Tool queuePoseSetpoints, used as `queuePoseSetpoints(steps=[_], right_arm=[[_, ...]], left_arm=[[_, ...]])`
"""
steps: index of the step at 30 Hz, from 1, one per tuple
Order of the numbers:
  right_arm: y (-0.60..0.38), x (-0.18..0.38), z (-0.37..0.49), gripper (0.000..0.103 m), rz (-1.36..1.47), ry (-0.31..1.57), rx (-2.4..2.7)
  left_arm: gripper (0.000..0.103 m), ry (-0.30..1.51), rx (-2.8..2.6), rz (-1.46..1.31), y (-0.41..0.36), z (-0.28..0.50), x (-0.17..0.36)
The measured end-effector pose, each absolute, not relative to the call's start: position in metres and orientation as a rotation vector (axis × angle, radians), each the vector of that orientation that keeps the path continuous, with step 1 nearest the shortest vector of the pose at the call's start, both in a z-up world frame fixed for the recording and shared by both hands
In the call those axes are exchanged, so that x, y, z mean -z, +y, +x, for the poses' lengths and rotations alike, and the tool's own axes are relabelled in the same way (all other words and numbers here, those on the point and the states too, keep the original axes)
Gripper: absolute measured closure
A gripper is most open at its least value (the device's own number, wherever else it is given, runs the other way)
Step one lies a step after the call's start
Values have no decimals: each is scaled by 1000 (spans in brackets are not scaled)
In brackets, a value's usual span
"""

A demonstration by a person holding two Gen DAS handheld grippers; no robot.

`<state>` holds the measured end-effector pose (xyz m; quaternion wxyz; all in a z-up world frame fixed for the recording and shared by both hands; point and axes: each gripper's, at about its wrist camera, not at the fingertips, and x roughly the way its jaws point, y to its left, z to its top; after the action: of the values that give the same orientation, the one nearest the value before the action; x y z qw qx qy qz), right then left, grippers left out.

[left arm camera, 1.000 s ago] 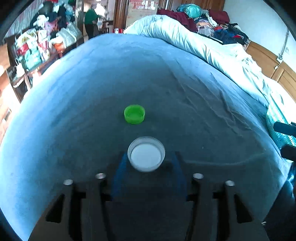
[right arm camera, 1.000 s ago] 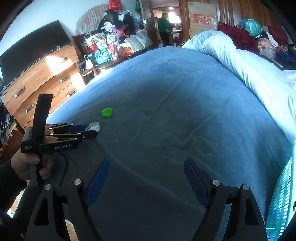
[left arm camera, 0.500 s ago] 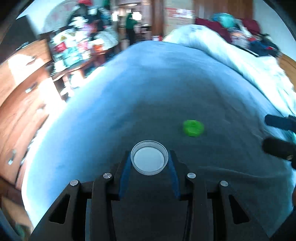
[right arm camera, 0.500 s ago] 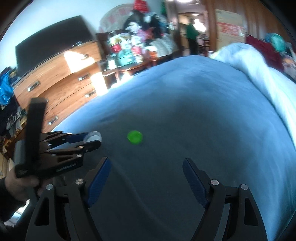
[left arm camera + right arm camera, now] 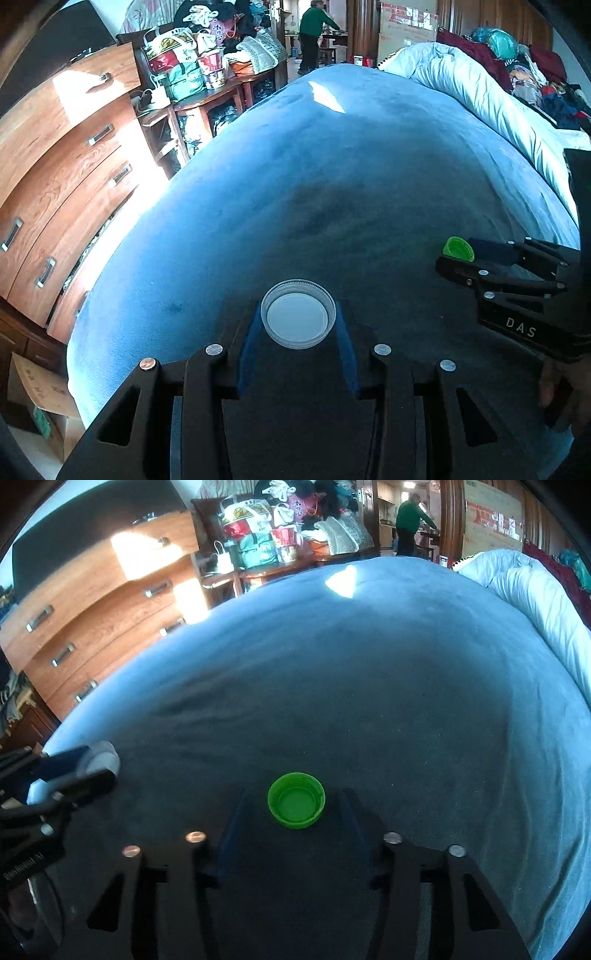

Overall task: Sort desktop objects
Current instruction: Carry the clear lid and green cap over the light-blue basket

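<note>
White lid [image 5: 297,318] clenched in left tool [image 5: 297,325], green cap [image 5: 296,800] between closing right tool [image 5: 293,805], blue bedspread [image 5: 369,686].

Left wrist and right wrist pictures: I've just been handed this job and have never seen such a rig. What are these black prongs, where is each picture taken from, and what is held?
There is no robot arm. A person holds a two-finger tool in each hand, and a fisheye camera on each tool looks forward along its fingers. The black prongs at the bottom of each picture are those fingers.

In the left wrist picture, the left tool is shut on a white lid. In the right wrist picture, the right tool has just been closing around a green cap, and a small gap shows on each side of the cap. Each picture also shows the other tool at its edge.

The surface under both tools is a blue blanket on a bed.
</note>
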<state>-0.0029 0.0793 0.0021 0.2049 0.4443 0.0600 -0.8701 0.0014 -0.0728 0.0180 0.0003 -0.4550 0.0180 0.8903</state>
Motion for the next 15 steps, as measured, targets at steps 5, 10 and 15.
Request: queuePoseSetpoints(steps=[5, 10, 15], right_arm=[[78, -15, 6, 71, 1228, 183, 2421], [84, -53, 30, 71, 1158, 178, 2454], [108, -100, 71, 71, 1098, 157, 2527]], left_arm=[[69, 52, -2816, -1415, -73, 7, -25], [69, 69, -2849, -1375, -71, 13, -40], [69, 72, -2845, -1312, -55, 23, -60]])
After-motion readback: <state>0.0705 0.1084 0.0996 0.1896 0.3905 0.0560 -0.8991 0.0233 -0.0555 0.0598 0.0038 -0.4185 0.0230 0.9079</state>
